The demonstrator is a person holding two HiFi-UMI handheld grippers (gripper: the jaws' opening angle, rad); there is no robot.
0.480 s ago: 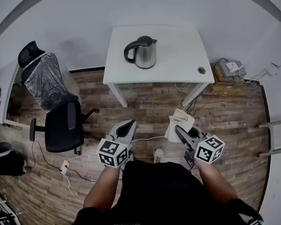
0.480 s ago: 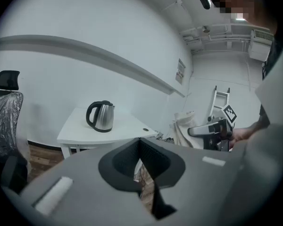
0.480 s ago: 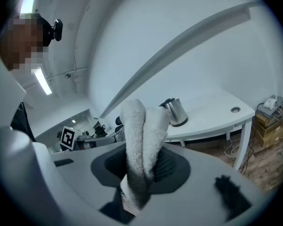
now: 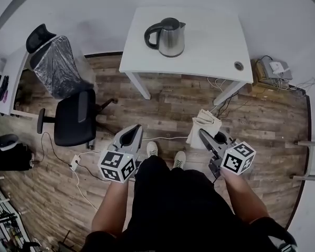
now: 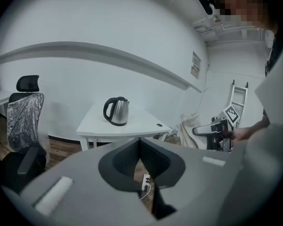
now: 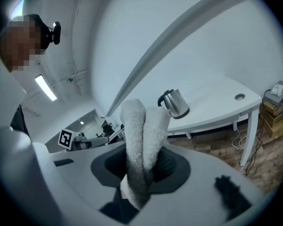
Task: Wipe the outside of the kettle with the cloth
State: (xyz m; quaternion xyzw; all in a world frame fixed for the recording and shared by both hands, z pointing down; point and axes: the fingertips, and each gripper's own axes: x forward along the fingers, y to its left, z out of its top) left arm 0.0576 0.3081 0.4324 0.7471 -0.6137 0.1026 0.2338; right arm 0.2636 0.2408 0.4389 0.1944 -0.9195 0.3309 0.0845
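A steel kettle with a black handle and lid stands on the white table far ahead; it also shows in the left gripper view as the kettle and in the right gripper view as the kettle. My right gripper is shut on a folded white cloth, and the cloth sticks up between its jaws. My left gripper is shut with nothing in it, jaws meeting at the tip. Both grippers hang over the wooden floor, well short of the table.
A black office chair and a second chair under a plastic cover stand left of the table. Cables and a power strip lie on the floor at left. Boxes and wires sit right of the table. A round cable hole marks the tabletop.
The whole view has shifted: table and kettle sit higher and more to the right in the head view, and the chairs too. Both grippers keep their states.
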